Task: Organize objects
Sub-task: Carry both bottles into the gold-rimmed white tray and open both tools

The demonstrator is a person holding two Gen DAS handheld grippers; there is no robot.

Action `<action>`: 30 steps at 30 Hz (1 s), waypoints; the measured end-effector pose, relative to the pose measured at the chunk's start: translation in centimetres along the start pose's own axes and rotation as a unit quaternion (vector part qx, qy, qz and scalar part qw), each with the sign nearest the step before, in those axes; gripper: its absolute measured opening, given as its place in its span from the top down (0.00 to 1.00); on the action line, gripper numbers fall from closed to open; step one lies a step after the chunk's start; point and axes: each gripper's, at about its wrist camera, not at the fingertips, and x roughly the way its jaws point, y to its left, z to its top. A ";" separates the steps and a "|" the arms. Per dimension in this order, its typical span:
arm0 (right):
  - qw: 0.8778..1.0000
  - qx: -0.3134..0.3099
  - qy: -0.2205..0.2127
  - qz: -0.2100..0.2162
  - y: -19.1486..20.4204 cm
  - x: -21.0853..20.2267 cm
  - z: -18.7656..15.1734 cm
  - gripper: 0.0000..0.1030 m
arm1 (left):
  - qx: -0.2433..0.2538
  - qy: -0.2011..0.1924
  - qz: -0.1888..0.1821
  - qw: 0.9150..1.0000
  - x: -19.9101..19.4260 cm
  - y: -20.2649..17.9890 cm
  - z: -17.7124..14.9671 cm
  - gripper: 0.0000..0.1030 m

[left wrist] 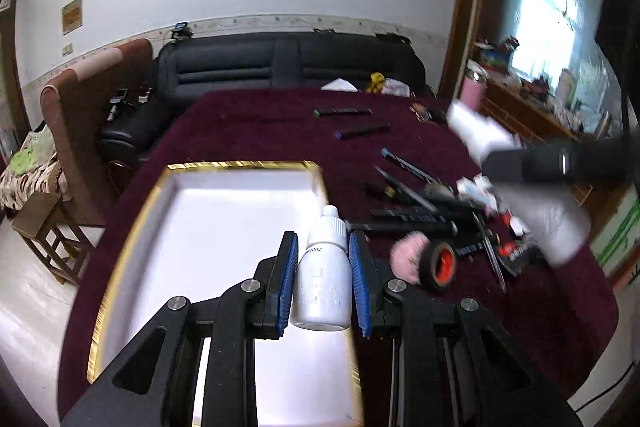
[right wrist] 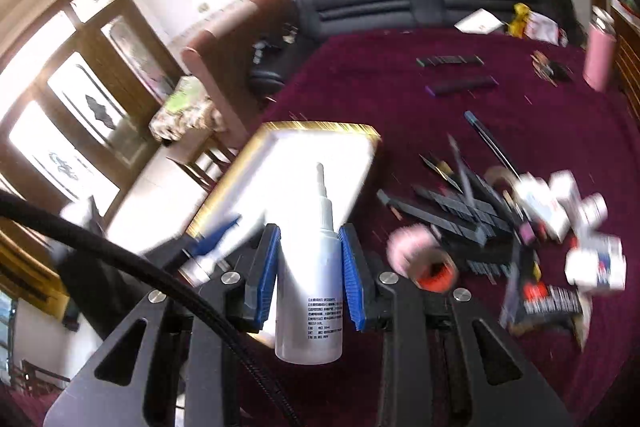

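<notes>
My left gripper [left wrist: 323, 245] is shut on a small white dropper bottle [left wrist: 323, 279] and holds it above the right side of a white tray with a gold rim [left wrist: 132, 227]. My right gripper [right wrist: 309, 239] is shut on a taller white bottle with a long nozzle [right wrist: 311, 291], held over the near edge of the same tray [right wrist: 236, 167]. The right gripper's dark body [left wrist: 560, 163] shows blurred at the right of the left wrist view. The left gripper's blue pads [right wrist: 216, 233] show blurred at the left of the right wrist view.
The table has a dark red cloth [left wrist: 256, 123]. A pile of black sticks, pens and boxes [left wrist: 424, 203], a pink puff [left wrist: 406, 259] and a tape roll [left wrist: 440, 265] lie right of the tray. White bottles and boxes [right wrist: 568, 223] lie further right. A black sofa [left wrist: 288, 63] stands behind the table.
</notes>
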 end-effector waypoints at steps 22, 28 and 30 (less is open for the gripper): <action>0.989 0.101 0.094 -0.060 -4.2 21.9 4.6 0.73 | -0.075 0.120 0.025 0.990 16.2 9.2 2.4 0.79; 0.988 0.088 0.072 -0.101 -4.8 23.0 5.4 0.73 | -0.109 0.130 0.014 0.985 19.2 9.9 2.5 0.79; 0.988 0.094 0.066 -0.098 -5.2 23.0 5.4 0.73 | -0.118 0.128 0.007 0.985 19.4 10.1 2.4 0.79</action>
